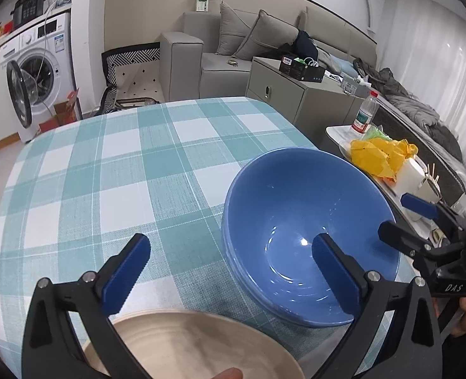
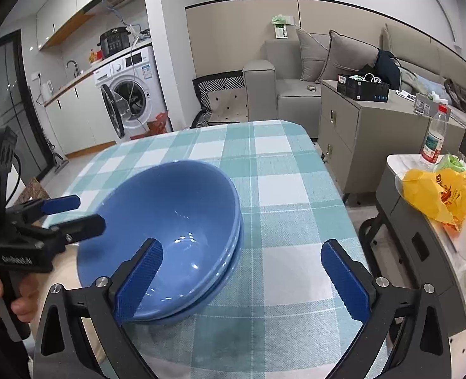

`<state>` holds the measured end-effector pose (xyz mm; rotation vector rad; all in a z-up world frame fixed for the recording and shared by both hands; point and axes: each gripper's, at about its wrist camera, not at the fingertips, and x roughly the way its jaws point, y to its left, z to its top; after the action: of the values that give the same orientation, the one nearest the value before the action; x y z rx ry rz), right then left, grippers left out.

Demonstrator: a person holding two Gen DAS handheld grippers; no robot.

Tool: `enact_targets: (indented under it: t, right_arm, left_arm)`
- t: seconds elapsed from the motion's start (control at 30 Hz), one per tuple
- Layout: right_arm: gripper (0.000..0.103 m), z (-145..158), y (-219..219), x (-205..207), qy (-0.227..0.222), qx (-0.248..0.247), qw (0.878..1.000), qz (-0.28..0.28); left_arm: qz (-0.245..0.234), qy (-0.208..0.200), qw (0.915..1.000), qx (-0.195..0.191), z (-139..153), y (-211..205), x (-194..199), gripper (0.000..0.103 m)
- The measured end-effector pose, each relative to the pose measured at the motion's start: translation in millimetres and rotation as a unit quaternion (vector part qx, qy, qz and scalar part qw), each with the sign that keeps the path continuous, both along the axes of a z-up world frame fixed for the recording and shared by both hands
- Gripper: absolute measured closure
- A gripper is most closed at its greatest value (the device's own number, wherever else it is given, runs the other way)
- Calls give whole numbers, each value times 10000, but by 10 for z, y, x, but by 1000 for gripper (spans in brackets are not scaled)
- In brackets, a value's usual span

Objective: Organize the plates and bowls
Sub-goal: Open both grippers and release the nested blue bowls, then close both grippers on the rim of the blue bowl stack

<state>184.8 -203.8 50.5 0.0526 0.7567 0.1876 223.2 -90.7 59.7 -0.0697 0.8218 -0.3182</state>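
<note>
Bowls: glossy blue ceramic bowls (image 2: 169, 237) are seen nested, at least two rims showing, deep and round, with highlights on the inner base.
Place: the stack is set on the desk under a teal-and-white checked cloth (image 1: 106, 164), near its front right part.
Plate: a beige ridged round plate (image 1: 188, 344) is seen at the near edge, just left of the bowls.
Left gripper (image 1: 229, 271): jaws are spread wide, nothing held; one pad is seen over the bowl.
Right gripper (image 2: 251, 281): jaws are spread wide, empty; the left pad is seen over the bowl's rim.
</note>
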Motion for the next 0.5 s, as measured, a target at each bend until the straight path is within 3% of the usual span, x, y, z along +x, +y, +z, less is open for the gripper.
enact_targets:
  t: [0.27,0.5]
  right_arm:
    - [1,-61,25,-20,76,57,9999,116]
    - [1,-121,-66,-14,179,475,9987,83]
  left_arm:
    - [-127,7,9999,38,-54,-62,-23,0]
    - [-130,180,9998,-2,-108,-55,-24,0]
